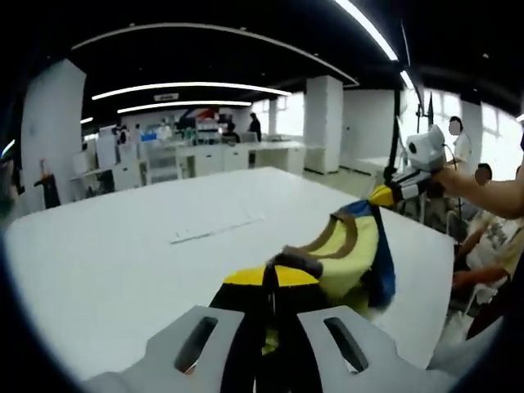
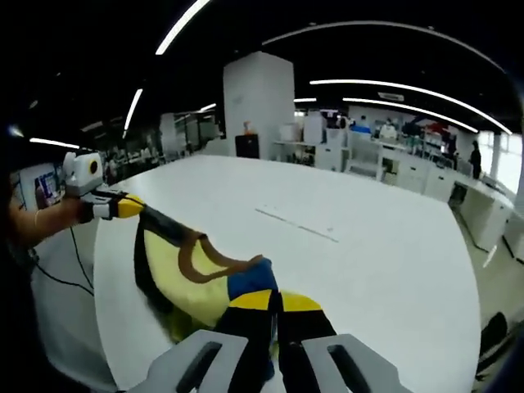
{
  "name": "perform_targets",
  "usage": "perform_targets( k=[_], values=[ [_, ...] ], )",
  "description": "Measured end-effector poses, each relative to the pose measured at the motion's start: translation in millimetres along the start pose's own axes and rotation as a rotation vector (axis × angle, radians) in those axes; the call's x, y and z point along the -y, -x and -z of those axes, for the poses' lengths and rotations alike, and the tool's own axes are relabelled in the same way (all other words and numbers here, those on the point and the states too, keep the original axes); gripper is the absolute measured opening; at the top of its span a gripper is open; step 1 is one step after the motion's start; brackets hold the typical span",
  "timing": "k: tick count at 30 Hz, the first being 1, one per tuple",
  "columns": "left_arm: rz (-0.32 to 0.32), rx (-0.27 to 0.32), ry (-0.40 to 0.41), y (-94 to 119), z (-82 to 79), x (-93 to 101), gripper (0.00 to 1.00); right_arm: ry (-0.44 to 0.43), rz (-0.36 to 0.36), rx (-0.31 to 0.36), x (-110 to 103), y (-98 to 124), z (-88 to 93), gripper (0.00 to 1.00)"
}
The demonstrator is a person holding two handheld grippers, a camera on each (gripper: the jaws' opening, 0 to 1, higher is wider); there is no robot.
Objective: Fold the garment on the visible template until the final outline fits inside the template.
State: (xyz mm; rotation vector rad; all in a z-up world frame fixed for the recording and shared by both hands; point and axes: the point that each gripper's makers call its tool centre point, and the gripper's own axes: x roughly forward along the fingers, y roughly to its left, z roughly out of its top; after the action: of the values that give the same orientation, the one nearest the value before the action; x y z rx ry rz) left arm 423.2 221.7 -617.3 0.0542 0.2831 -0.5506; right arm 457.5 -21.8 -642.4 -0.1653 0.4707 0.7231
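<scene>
both claws are clamped on the garment: left gripper [image 1: 273, 282] at bottom centre of the left gripper view, right gripper [image 2: 277, 304] at bottom centre of the right gripper view. the yellow garment [image 1: 354, 246] hangs stretched between them, above the near edge of the white table [image 1: 123, 246]. the template is probably the faint lines [image 2: 296, 223] mid-table. keep tension even, lower it flat there.

garment [image 1: 354, 250]: pale yellow, with brown curved bands and a blue edge
left gripper [image 1: 272, 278]: black jaws tipped yellow, on a light grey body
right gripper [image 2: 275, 304]: black jaws tipped yellow, on a light grey body
table [image 1: 123, 254]: plain white
template lines [image 2: 296, 223]: faint grey on the white
</scene>
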Motion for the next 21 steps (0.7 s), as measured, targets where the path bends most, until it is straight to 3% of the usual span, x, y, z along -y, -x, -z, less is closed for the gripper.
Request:
perform_targets(
  k=[8, 13, 21],
  values=[
    [-0.027, 0.024, -0.003, -9.4, -16.1, -17.4, 0.00, -0.032, 0.061, 0.077, 9.0, -2.8, -25.7, 0.00],
    [-0.076, 0.067, 0.020, -20.6, -29.9, -38.1, 0.00, -0.047, 0.127, 0.122, 23.2, -7.5, -42.2, 0.00],
    [-0.150, 0.090, 0.061, -50.0, -30.5, -65.5, 0.00, -0.113, 0.216, 0.171, 46.5, -30.2, -50.2, 0.00]
  ],
)
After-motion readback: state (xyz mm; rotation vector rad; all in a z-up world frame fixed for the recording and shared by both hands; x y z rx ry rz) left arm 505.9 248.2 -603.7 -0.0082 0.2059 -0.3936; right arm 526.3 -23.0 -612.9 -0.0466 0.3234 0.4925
